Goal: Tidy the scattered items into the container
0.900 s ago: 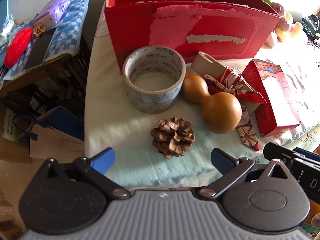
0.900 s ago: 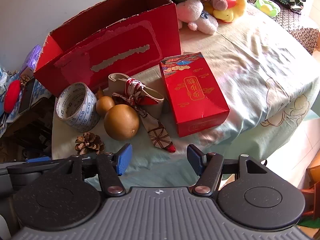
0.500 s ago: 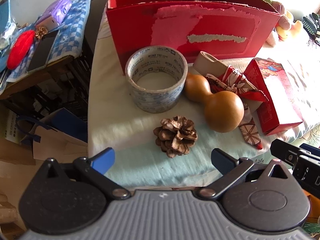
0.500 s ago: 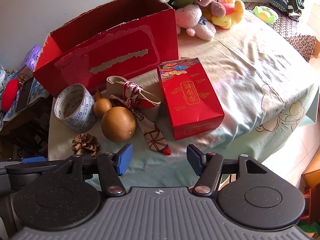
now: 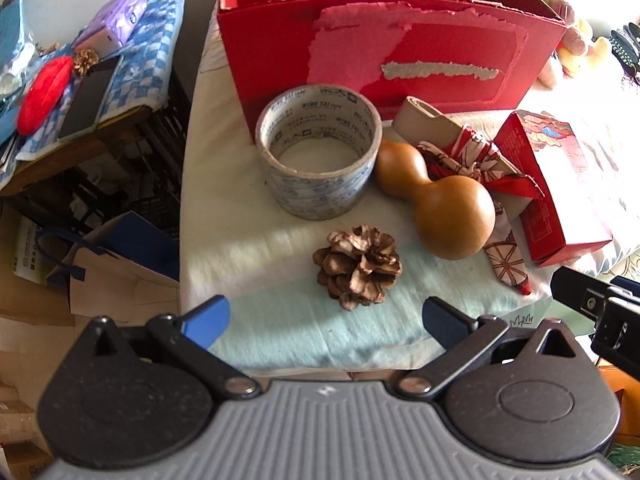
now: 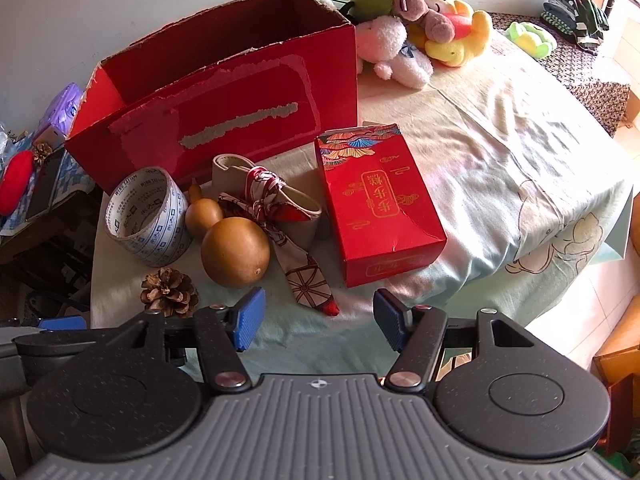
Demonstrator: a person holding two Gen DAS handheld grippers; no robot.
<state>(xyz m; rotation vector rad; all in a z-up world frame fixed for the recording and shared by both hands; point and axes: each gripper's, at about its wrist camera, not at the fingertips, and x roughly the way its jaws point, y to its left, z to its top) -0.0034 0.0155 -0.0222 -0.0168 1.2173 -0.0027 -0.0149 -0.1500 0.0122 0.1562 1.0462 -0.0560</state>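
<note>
A big open red cardboard box (image 5: pixel 384 60) (image 6: pixel 224 116) stands at the back of the table. In front of it lie a tape roll (image 5: pixel 318 158) (image 6: pixel 146 218), a brown gourd (image 5: pixel 438 198) (image 6: pixel 232 244), a pine cone (image 5: pixel 358 266) (image 6: pixel 170 292), a beige pouch tied with a red patterned ribbon (image 5: pixel 464 152) (image 6: pixel 276 204) and a small red packet box (image 5: pixel 556 188) (image 6: pixel 378 204). My left gripper (image 5: pixel 326 320) is open and empty, just short of the pine cone. My right gripper (image 6: pixel 318 318) is open and empty, near the ribbon's end.
Plush toys (image 6: pixel 416 36) lie behind the red box at the right. A side table with a blue checked cloth (image 5: pixel 136 68), a red item and a phone stands left. Paper bags (image 5: pixel 100 276) sit on the floor at the left. The table's front edge is close below both grippers.
Both grippers have drawn back a little from the table. The objects have not moved, and both grippers stay open.
</note>
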